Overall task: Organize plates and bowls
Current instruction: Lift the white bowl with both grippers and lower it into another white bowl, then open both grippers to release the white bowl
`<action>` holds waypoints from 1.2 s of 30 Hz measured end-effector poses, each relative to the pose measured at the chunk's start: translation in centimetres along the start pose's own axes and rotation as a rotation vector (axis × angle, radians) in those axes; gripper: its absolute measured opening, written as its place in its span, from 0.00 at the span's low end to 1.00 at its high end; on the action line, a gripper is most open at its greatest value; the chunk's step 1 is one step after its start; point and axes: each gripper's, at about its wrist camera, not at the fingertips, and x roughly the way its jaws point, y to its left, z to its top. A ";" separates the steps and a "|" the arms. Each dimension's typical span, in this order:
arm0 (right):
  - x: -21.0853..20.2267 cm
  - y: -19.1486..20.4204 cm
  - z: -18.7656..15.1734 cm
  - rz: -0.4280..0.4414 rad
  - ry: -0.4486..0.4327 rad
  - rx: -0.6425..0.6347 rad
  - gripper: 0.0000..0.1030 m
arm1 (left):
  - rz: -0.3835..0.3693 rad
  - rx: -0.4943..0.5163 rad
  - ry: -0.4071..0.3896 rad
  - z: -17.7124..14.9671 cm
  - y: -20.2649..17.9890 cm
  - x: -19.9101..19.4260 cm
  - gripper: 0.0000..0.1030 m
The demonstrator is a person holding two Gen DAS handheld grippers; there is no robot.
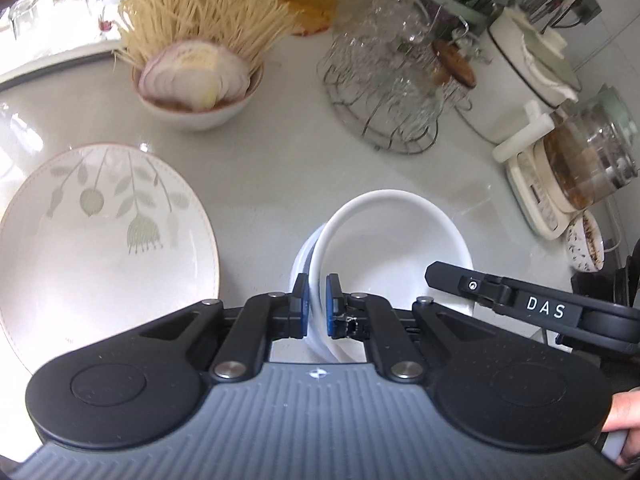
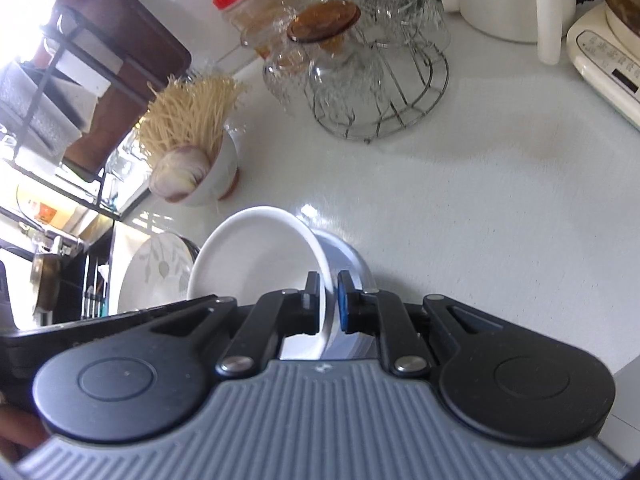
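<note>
Together, the left tongs and the right tongs each pinch the rim of one white bowl, on opposite sides, holding it tilted above the white table. At nine o'clock of the bowl in the left wrist view lies a flower-patterned plate. At eleven o'clock stands a bowl of noodles and sliced onion.

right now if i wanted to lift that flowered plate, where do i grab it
Take the flowered plate by its rim, at the edge nearest you. It lies flat on the counter, so only the thin raised lip gives the tongs purchase: one pad above, one slipped under, coming in low from the front.
</note>
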 end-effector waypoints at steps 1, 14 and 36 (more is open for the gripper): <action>0.1 0.0 -0.1 -0.002 0.005 -0.002 0.13 | 0.001 -0.002 0.001 -0.1 0.0 0.1 0.08; -0.1 -0.7 0.1 0.045 -0.021 0.041 0.48 | 0.014 -0.013 0.020 -0.1 0.6 0.8 0.35; 5.4 -4.9 -0.7 0.072 0.137 0.261 0.39 | 0.012 -0.003 0.055 0.9 -0.2 3.0 0.38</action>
